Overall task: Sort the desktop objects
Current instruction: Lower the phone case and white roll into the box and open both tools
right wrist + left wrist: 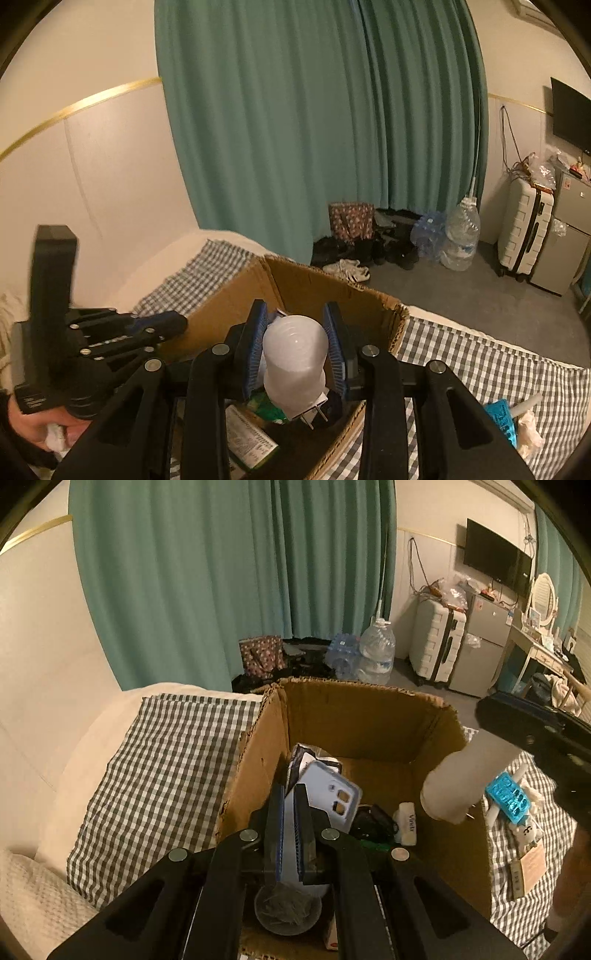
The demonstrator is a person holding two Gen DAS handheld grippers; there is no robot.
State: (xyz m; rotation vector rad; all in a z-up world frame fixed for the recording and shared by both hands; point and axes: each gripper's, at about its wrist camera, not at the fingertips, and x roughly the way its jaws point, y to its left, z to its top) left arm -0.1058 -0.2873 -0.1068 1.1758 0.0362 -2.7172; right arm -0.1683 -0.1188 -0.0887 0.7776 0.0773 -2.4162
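Observation:
An open cardboard box [369,716] stands on a checked cloth and shows in the right wrist view too [317,288]. My left gripper [290,805] hangs over the box's left side, jaws nearly together with a thin gap and nothing between them. Below it lie a light blue phone case [328,794], a clear round tub [288,912] and a white packet [406,821]. My right gripper [295,332] is shut on a white plastic cup-shaped plug lamp [295,358] and holds it over the box; the cup also shows in the left wrist view [465,779].
A cyan plastic piece [508,801], a white toy and a tan card lie on the checked cloth right of the box. A pillow lies left. On the floor behind stand water bottles [376,653], a suitcase [437,642] and shoes.

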